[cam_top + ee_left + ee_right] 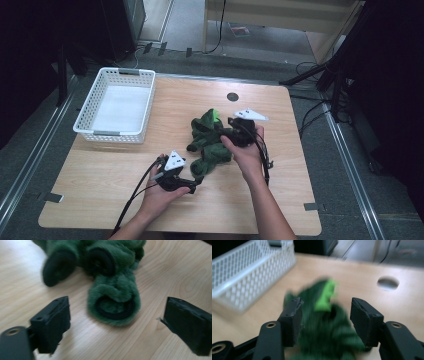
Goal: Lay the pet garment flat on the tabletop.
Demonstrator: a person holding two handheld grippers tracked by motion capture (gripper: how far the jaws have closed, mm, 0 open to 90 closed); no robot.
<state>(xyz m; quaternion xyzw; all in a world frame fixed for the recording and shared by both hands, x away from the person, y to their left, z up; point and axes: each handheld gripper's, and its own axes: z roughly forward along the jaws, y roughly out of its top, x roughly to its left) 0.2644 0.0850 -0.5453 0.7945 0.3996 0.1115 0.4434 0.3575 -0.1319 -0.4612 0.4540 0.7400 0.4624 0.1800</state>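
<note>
From my right gripper (325, 315) view the green plush (324, 340) is smeared with blur, so I can't tell its shape or whether the jaws touch it; its lower part is cut off by the bottom edge. The basket (249, 272) runs off the left edge there. From my left gripper (115, 322) view the plush's upper body runs off the top edge. In the high view my right hand (247, 150) hides part of the plush.
</note>
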